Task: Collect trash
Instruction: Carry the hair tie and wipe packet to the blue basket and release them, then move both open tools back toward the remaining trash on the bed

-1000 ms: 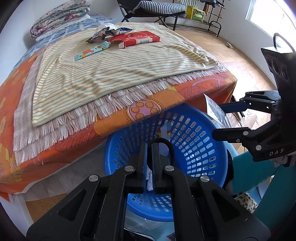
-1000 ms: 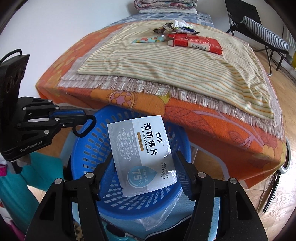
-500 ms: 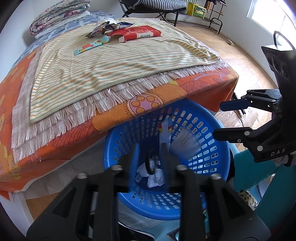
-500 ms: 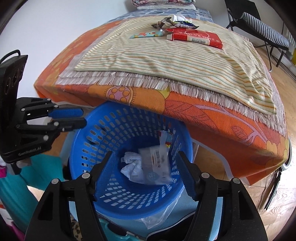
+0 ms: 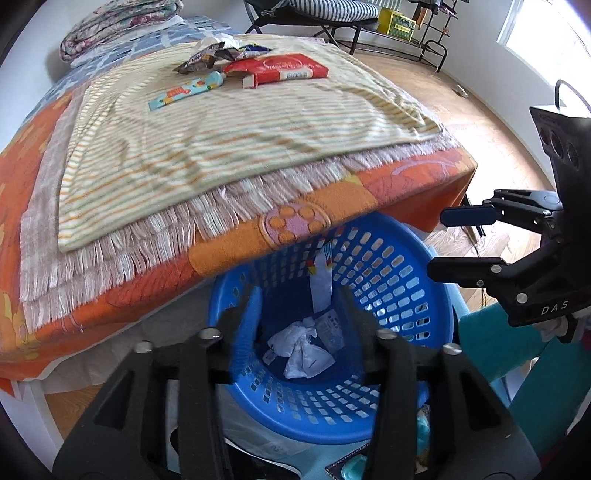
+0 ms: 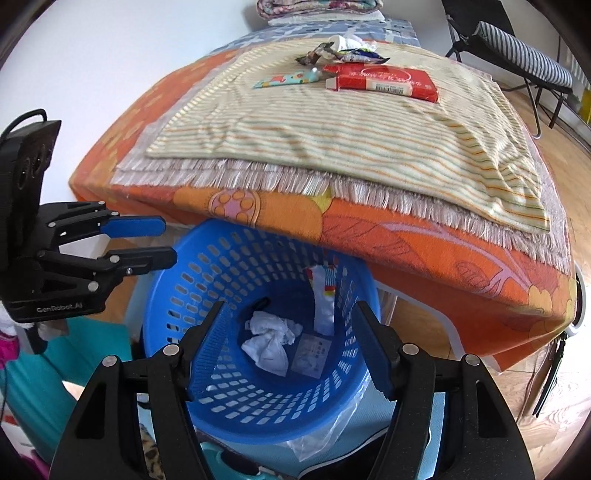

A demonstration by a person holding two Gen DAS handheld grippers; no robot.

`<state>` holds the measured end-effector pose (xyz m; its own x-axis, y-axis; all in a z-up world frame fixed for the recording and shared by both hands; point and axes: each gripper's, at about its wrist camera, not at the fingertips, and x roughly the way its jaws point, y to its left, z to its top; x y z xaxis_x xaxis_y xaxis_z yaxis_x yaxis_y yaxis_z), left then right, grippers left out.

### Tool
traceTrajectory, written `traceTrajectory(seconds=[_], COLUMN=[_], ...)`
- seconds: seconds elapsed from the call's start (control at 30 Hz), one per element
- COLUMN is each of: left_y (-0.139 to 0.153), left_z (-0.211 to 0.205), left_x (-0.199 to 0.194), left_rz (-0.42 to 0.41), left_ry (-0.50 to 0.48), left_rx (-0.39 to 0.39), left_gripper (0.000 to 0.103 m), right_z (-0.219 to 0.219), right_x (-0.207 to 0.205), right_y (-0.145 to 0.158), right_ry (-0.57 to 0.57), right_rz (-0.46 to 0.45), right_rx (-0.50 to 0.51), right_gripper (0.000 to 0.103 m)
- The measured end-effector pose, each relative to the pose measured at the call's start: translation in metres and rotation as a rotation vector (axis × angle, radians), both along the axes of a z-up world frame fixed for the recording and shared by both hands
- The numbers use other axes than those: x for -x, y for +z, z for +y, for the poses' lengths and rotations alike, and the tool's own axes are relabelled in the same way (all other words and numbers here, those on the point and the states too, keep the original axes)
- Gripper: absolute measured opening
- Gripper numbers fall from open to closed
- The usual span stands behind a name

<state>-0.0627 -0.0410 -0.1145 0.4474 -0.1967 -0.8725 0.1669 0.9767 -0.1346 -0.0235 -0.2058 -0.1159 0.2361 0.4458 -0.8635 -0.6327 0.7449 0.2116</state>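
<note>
A blue plastic basket [image 5: 406,266] [image 6: 207,273] stands on the floor against the bed's edge. In it lie crumpled white tissue [image 6: 269,339], a white wipe packet [image 6: 310,350], a long white wrapper [image 6: 325,299] and a black loop [image 6: 260,303]. My left gripper [image 5: 301,299] hangs over the basket, its jaws opening with nothing between them. My right gripper [image 6: 289,310] is open and empty above the same basket. On the bed's striped blanket [image 5: 221,147] remain a red box [image 5: 280,68], a teal tube [image 5: 184,90] and crumpled snack wrappers [image 5: 218,55].
A folded quilt [image 5: 118,26] lies at the bed's far end. A folding chair with a striped cushion [image 6: 524,40] stands on the wooden floor [image 5: 461,110] beyond the bed. A clear plastic bag [image 6: 332,432] sits under the basket. A teal sleeve [image 5: 491,343] shows beside it.
The left gripper was shut on the black loop and has opened; the loop dropped into the basket. The white wipe packet left the right gripper and now lies in the basket.
</note>
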Motion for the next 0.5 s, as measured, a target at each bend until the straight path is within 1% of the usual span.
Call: traceTrajectory(seconds=[0.1,0.23,0.3,0.5], left_y=[0.008,0.019,0.025,0.035], left_z=[0.003,0.011,0.015,0.032], left_x=[-0.009,-0.026,-0.036,-0.069], left_rz=[-0.008,-0.021,-0.029,-0.042], left_ry=[-0.001,0.012,0.014,0.036], left_rx=[0.005,0.030,0.024,0.035], left_gripper=[0.047,0.047,0.047,0.047], right_z=[-0.002,-0.005,-0.006,-0.005], right_x=[-0.008,-0.026,-0.037,-0.072], right_y=[0.006,0.018,0.025,0.039], right_ry=[-0.008,-0.034,-0.050,-0.056], right_rz=[-0.002,-0.019,-0.032,-0.064], right_rx=[-0.017,-0.051,-0.070,-0.083], right_gripper=[0.068,0.068,0.068,0.068])
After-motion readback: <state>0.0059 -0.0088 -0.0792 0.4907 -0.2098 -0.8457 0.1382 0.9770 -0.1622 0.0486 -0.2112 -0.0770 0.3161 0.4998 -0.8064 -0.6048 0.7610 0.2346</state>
